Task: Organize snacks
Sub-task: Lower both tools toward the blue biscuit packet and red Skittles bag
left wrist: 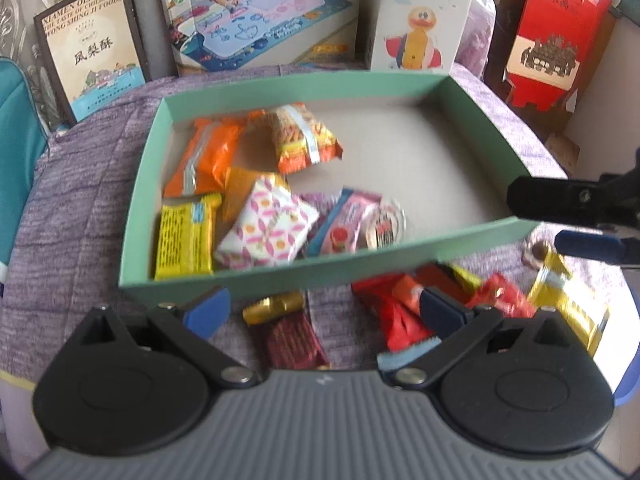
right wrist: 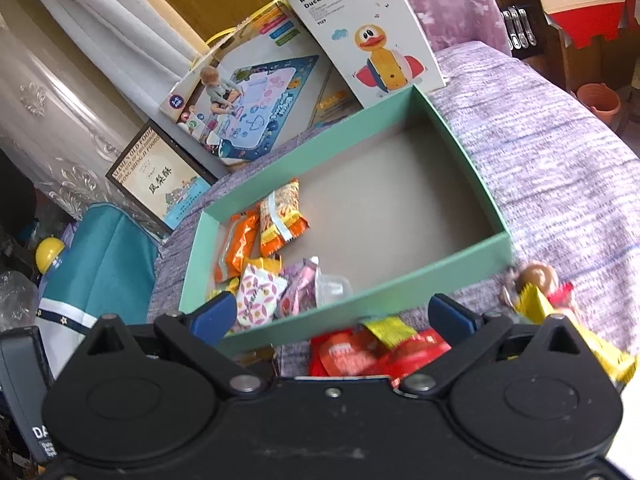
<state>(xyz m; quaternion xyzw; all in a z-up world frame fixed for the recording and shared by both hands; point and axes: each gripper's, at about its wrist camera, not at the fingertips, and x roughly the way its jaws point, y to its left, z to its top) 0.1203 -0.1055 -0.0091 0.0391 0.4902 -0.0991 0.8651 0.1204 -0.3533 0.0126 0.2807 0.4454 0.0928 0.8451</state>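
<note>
A shallow green box (left wrist: 280, 276) (right wrist: 400, 292) lies on a purple cloth. Its left half holds several snacks: orange packets (left wrist: 204, 156), a yellow bar (left wrist: 186, 236), a white flower-print pack (left wrist: 268, 228) (right wrist: 256, 296), a pink pack (left wrist: 344, 228) and a jelly cup (left wrist: 386, 226). In front of the box lie loose snacks: a gold candy (left wrist: 276, 306), a dark red packet (left wrist: 292, 340), red packets (left wrist: 396, 316) (right wrist: 360, 352) and a yellow wrapper (left wrist: 568, 300) (right wrist: 560, 320). My left gripper (left wrist: 326, 312) hangs open above these. My right gripper (right wrist: 332, 316) (left wrist: 576, 222) is open too, at the box's near right corner. Both hold nothing.
Behind the box stand a play-mat toy box (left wrist: 256, 20), a Roly-Poly Duck box (left wrist: 420, 28) (right wrist: 372, 28) and a pineapple-cake box (left wrist: 92, 48). A red carton (left wrist: 556, 40) stands at the far right, a teal bag (right wrist: 104, 264) at the left. The cloth drops away on the right.
</note>
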